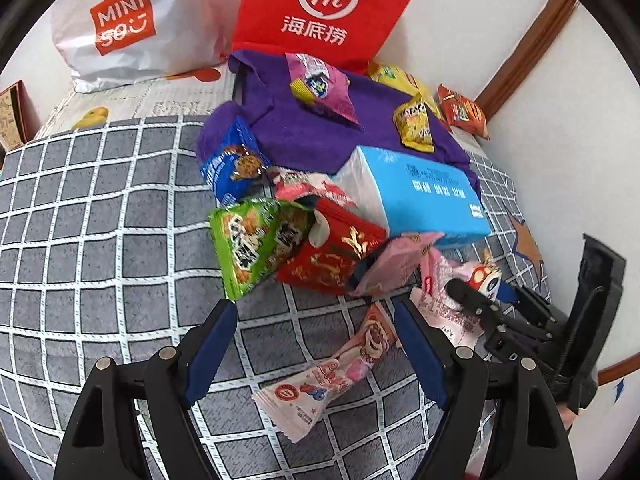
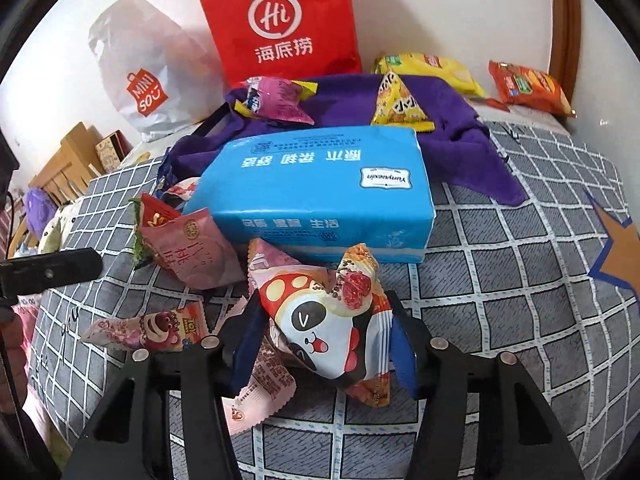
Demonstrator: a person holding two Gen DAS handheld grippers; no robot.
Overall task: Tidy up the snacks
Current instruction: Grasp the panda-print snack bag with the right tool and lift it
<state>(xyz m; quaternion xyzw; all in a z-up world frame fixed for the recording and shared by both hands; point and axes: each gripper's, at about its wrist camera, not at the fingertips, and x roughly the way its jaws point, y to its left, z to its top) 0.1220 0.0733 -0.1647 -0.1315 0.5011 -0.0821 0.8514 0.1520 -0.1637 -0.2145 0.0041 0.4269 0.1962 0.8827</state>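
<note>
Snack packets lie in a heap on a grey checked bedspread (image 1: 100,220). My left gripper (image 1: 316,312) is open and empty above a pink bear packet (image 1: 340,364), which also shows in the right wrist view (image 2: 156,326). My right gripper (image 2: 326,336) has its fingers on both sides of a panda mushroom packet (image 2: 328,328); that packet also shows in the left wrist view (image 1: 486,276). A green packet (image 1: 256,240), a red packet (image 1: 336,256), a pink peach packet (image 2: 192,248) and a blue cookie packet (image 1: 232,164) lie around.
A blue tissue pack (image 2: 320,192) lies in the middle of the heap. A purple cloth (image 1: 320,128) behind it carries a magenta packet (image 1: 320,84) and yellow packets (image 1: 416,124). A red bag (image 1: 328,8) and a white MINISO bag (image 1: 128,24) lean on the wall.
</note>
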